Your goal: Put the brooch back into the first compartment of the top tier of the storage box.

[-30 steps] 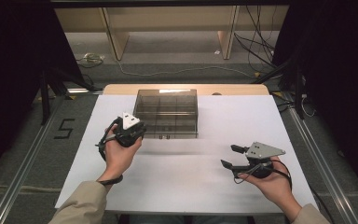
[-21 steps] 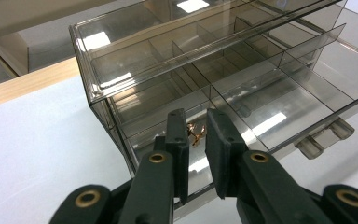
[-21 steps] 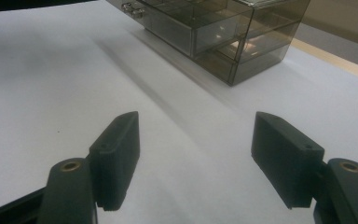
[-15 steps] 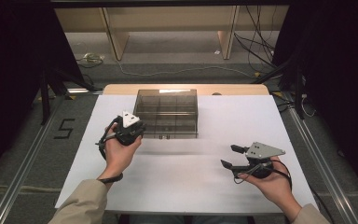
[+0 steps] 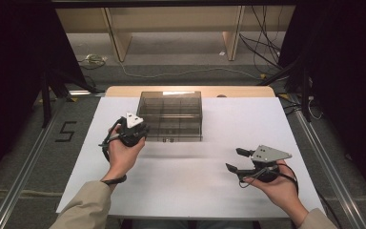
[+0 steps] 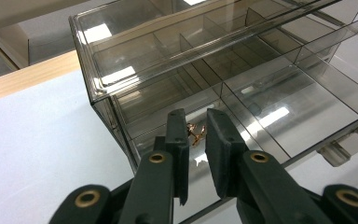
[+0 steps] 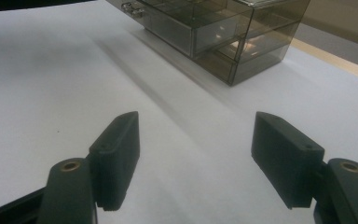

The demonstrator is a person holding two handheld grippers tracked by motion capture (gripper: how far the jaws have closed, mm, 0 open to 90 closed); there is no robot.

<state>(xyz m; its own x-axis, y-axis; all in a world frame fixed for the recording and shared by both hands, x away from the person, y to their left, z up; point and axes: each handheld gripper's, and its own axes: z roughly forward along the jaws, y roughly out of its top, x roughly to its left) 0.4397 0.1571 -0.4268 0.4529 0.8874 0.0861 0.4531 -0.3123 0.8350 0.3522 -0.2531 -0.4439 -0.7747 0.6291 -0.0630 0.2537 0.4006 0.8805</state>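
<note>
A white table [image 5: 181,186] carries a smoky clear drawer box [image 5: 171,114] at its far middle. The left gripper [image 6: 196,135], jaws narrowed to a slit around a small copper piece [image 6: 195,133], sits at the box's front left corner, slightly nearer than before. The right gripper [image 7: 196,158] rests unmoved, jaws wide, well apart.

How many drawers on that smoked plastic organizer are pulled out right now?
1: the lower drawer of the organizer is pulled out toward the person, under the left gripper. The upper drawer looks pushed in.
</note>
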